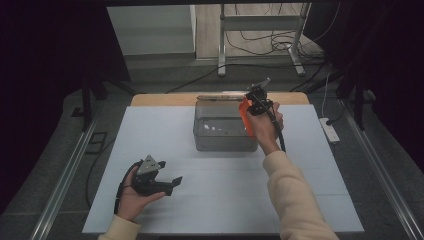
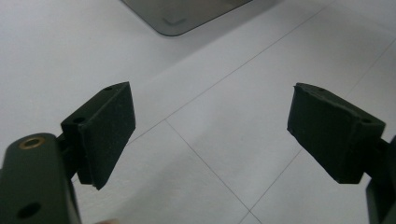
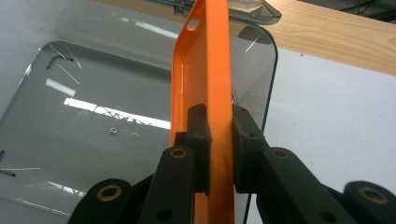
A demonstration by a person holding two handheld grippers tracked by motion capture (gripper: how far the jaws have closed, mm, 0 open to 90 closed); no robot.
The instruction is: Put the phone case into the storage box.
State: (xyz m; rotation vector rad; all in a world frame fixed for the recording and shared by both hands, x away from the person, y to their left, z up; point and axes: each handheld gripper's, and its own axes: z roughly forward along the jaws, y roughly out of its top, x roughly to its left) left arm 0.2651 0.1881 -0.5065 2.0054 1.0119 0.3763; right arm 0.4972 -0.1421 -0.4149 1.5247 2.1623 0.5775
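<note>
Right claw [image 3: 219, 140] pinches an orange phone case [image 3: 205, 70] edge-up above the clear plastic bin [image 1: 225, 127]; lowering it in remains. Left claw [image 1: 167, 182] rests spread on the bench [image 1: 225, 200].

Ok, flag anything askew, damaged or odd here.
Nothing damaged or spilled. The right gripper holds the orange phone case edge-on over the clear bin. The left gripper rests open on the table.

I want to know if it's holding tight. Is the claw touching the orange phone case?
Touching. In the right gripper view, the right claw has both jaws pressed flat against the two sides of the orange phone case, above the clear box.
</note>
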